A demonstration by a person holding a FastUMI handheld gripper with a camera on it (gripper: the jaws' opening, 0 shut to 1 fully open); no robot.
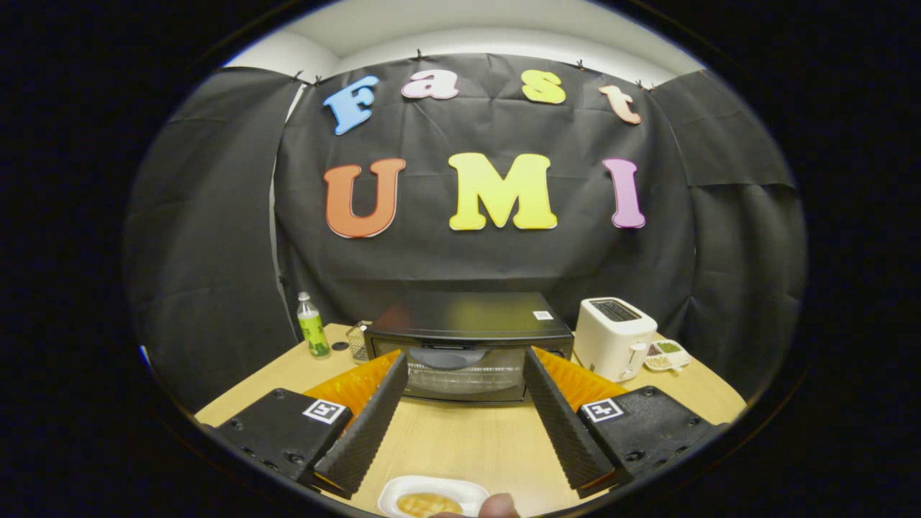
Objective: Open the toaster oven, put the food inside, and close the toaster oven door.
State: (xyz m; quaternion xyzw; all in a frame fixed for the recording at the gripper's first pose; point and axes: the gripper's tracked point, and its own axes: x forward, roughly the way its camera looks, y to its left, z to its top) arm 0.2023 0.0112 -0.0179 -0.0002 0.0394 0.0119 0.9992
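Note:
A black toaster oven [468, 345] stands at the back of the wooden table [475, 439], its glass door shut with a rack visible behind it. My gripper [466, 360] is open, its two fingers spread wide and pointing at the oven door from a short distance in front of it, with nothing between them. Close under the gripper, on the table's near edge, sits a white dish [432, 496] holding pale yellow-brown food [428, 505]. A fingertip [498, 506] shows right beside the dish.
A white pop-up toaster [613, 338] stands to the right of the oven, with a small divided dish [668, 354] beyond it. Left of the oven are a green-labelled bottle [311, 327] and a small clear container [357, 342].

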